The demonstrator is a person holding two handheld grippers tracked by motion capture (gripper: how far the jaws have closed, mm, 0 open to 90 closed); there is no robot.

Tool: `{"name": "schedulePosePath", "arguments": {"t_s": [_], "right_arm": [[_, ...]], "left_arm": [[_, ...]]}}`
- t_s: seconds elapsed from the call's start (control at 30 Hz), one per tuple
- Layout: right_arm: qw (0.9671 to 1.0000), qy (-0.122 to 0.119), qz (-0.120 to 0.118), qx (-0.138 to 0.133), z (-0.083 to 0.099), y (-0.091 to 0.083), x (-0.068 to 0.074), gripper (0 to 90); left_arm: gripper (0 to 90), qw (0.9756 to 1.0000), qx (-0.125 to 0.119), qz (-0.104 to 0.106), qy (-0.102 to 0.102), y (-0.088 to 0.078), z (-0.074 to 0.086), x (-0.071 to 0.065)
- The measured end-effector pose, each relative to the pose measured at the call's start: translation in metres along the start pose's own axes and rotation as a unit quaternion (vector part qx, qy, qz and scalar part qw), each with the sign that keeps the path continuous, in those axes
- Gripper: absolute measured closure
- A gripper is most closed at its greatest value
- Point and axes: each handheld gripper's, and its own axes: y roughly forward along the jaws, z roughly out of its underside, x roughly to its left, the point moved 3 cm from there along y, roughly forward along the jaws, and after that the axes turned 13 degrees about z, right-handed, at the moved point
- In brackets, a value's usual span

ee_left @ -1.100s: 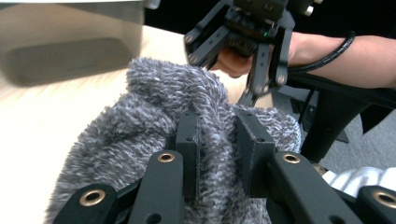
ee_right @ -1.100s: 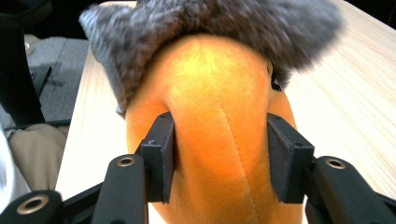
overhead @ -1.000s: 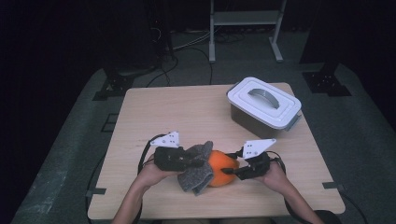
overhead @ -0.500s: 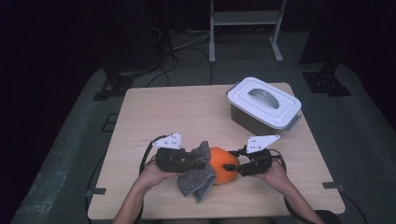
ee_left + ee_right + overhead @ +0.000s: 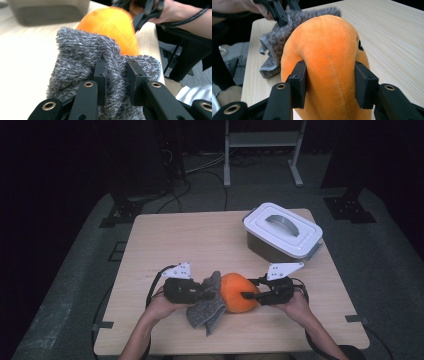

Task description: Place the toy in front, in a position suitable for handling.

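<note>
An orange plush toy [image 5: 239,292] lies near the table's front edge, between both hands. My right gripper [image 5: 248,295] is shut on it; in the right gripper view both pads [image 5: 298,83] press into the orange plush [image 5: 329,65]. A grey fuzzy cloth [image 5: 207,304] hangs against the toy's left side. My left gripper [image 5: 206,292] is shut on the cloth; in the left gripper view its jaws pinch a fold of grey cloth [image 5: 87,62], with the orange toy [image 5: 110,27] just behind it.
A lidded white and grey box [image 5: 282,232] stands at the table's back right. The wooden table [image 5: 190,240] has bare room at the back left and centre. A metal stand [image 5: 262,140] is on the floor beyond.
The left gripper and cloth have shifted slightly against the toy's left side, and the cloth's folds hang a little differently. The right gripper stays put on the toy.
</note>
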Motion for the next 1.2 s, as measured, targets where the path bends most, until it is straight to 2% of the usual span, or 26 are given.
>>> {"name": "schedulePosePath", "arguments": {"t_s": [0.13,0.3,0.4,0.47,0.53,0.67,0.73,0.87,0.97,1.07,1.13,1.2], "right_arm": [[1.0,0.002,-0.001,-0.001,0.0,0.003,0.004,50.1],[0.9998,-0.016,0.008,0.003,-0.005,0.009,0.016,50.1],[0.9994,-0.032,0.014,0.006,-0.007,0.012,0.023,49.0],[0.9995,-0.029,0.013,0.007,-0.008,0.012,0.022,44.6],[0.9997,-0.024,0.001,0.007,-0.008,0.012,0.021,38.7],[0.9997,-0.026,0.004,0.004,-0.011,0.008,0.018,37.4],[0.9996,-0.026,0.008,0.003,-0.01,0.008,0.018,40.4],[0.9986,-0.05,0.015,0.006,-0.009,0.012,0.027,49.8],[0.9971,-0.075,0.014,0.006,-0.008,0.016,0.038,53.0],[0.994,-0.108,0.018,0.007,-0.008,0.02,0.049,54.0],[0.9938,-0.109,0.02,0.008,-0.009,0.019,0.049,55.3],[0.994,-0.107,0.018,0.009,-0.009,0.018,0.045,56.1]], "left_arm": [[72.7,0.9998,-0.001,0.011,0.017,0.006,-0.01,-0.008],[72.7,0.9985,-0.004,0.03,0.046,0.017,-0.026,-0.025],[72.6,0.998,0.01,0.019,0.06,0.023,-0.032,-0.03],[72.7,0.9983,0.01,0.02,0.053,0.022,-0.029,-0.027],[72.9,0.9988,0.008,0.021,0.043,0.019,-0.024,-0.023],[72.8,0.9993,0.003,0.015,0.034,0.013,-0.02,-0.019],[72.8,0.9993,0.005,0.015,0.035,0.013,-0.021,-0.019],[72.9,0.9991,0.011,0.015,0.037,0.016,-0.024,-0.022],[72.9,0.9988,0.006,0.021,0.044,0.018,-0.029,-0.026],[72.9,0.9987,0.006,0.018,0.046,0.019,-0.03,-0.027],[72.9,0.9989,0.001,0.017,0.043,0.016,-0.028,-0.024],[72.9,0.9991,0.001,0.006,0.043,0.011,-0.025,-0.02]]}}
